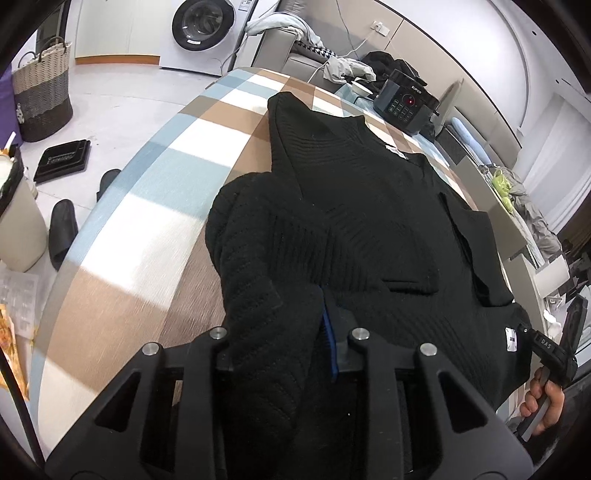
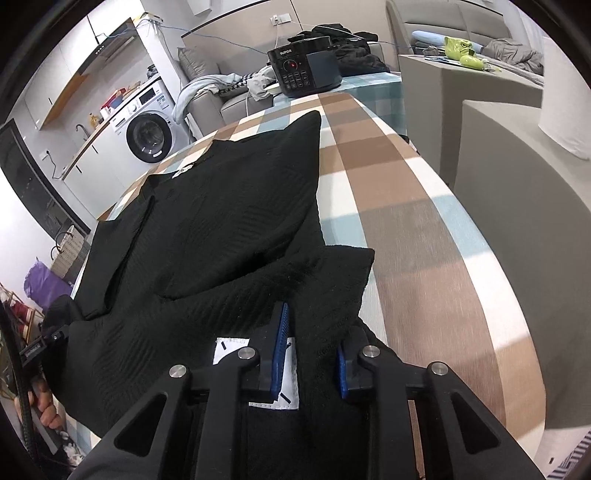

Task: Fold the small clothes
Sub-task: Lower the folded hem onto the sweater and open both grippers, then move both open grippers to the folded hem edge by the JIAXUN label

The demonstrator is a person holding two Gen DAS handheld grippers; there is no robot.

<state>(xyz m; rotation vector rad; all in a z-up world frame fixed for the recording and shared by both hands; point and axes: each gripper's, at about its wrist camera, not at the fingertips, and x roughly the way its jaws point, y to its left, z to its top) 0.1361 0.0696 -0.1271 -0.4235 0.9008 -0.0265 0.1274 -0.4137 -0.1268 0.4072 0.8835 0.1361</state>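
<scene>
A black knit sweater (image 1: 369, 206) lies spread on the plaid-covered table (image 1: 155, 192); it also shows in the right wrist view (image 2: 229, 206). My left gripper (image 1: 291, 332) is shut on the sweater's near left corner, and the fabric bunches over its fingers and hides one of them. My right gripper (image 2: 314, 354) is shut on the sweater's near right hem, beside a white label (image 2: 229, 350). The right gripper (image 1: 550, 354) and the hand holding it show at the lower right of the left wrist view.
A black pressure cooker (image 1: 406, 103) stands at the table's far end, also in the right wrist view (image 2: 303, 68). Sofa with clothes (image 1: 310, 48) and washing machine (image 1: 203, 29) behind. Woven basket (image 1: 42, 92), slippers (image 1: 62, 229) and a bin (image 1: 18, 221) on the floor at left.
</scene>
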